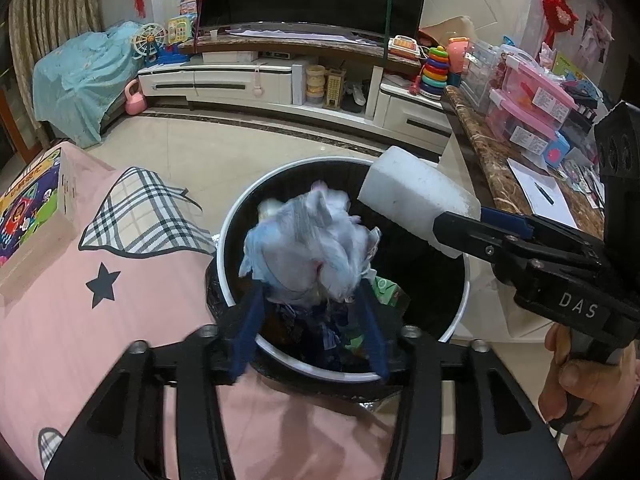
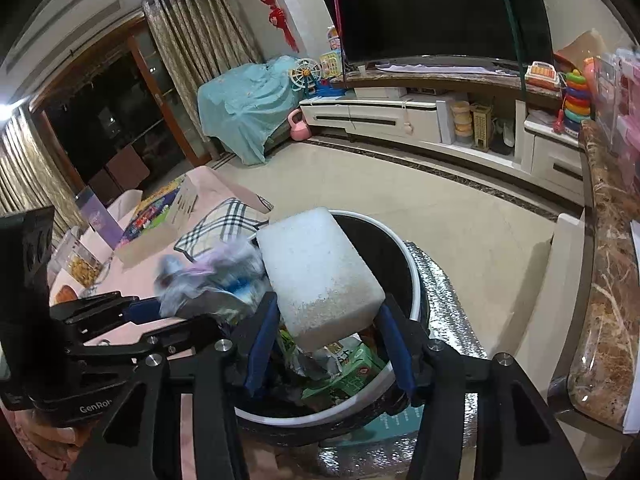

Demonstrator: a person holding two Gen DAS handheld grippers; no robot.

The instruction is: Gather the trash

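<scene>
Hanging right over the mouth of the trash bin (image 1: 456, 320), both loads sit above the drop. The left gripper (image 1: 316, 316) pinches a crumpled, soft wad of pale plastic (image 1: 310, 244); the right gripper (image 2: 328, 340) clamps a rigid, grainy white foam block (image 2: 316, 276), its long axis running away along the fingers. Below lie cartons and wrappers, beside the pink cloth (image 1: 80, 340).
</scene>
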